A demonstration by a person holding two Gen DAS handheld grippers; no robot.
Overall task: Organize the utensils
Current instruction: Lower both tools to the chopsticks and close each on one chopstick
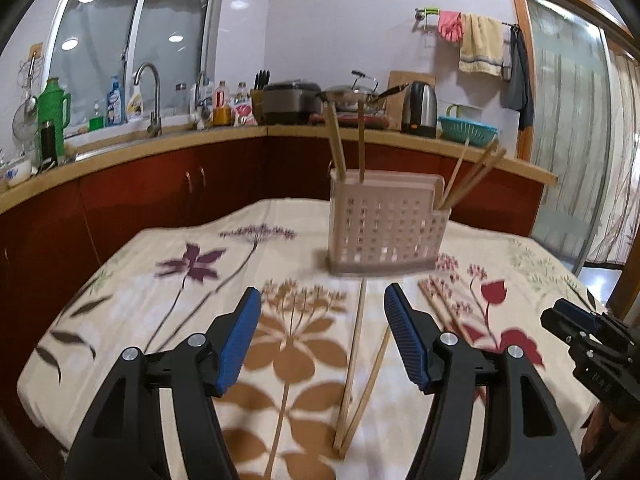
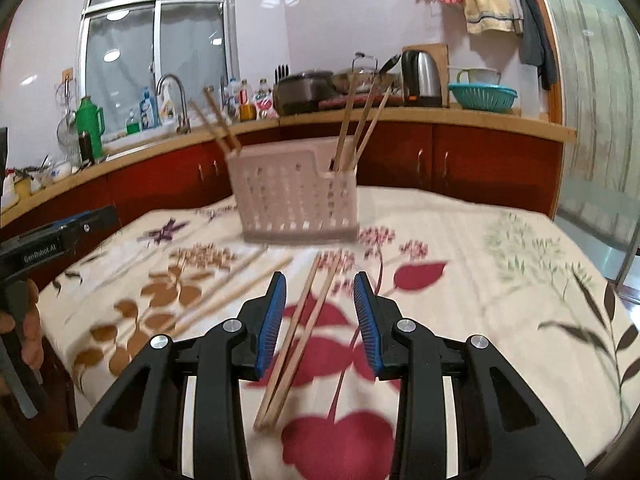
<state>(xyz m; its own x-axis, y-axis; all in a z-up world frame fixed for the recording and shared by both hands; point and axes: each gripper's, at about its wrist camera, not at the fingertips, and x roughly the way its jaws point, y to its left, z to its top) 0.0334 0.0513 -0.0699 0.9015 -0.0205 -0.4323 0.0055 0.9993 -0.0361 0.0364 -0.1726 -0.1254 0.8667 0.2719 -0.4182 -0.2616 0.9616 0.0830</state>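
A pale plastic chopstick holder [image 1: 386, 228] with little square holes stands on the tabletop [image 1: 132, 280], which is covered by a cream cloth with big flowers on it. Wooden chopsticks stick up out of it: two or three at its left end [image 1: 338, 144] and a bunch leaning out of the lower part at its right end [image 1: 472, 178].

The left gripper [image 1: 322, 332] hangs over the cloth. Its jaws are wide apart and hold nothing. Between them, flat on the cloth, lies a pair of chopsticks [image 1: 356, 364] that meet at the near end like a thin letter V. More chopsticks [image 1: 436, 308] lie on the cloth just to the right of the right jaw.

The right gripper [image 2: 320, 316] is also over the cloth. Its jaws are partly open. A pair of chopsticks [image 2: 298, 336] lies on the cloth between the blue pads, and the pads do not touch it. Another few chopsticks [image 2: 224, 296] lie to the left of it, a bit blurry.

A hand [image 2: 24, 320] at the left edge holds the other gripper's handle.
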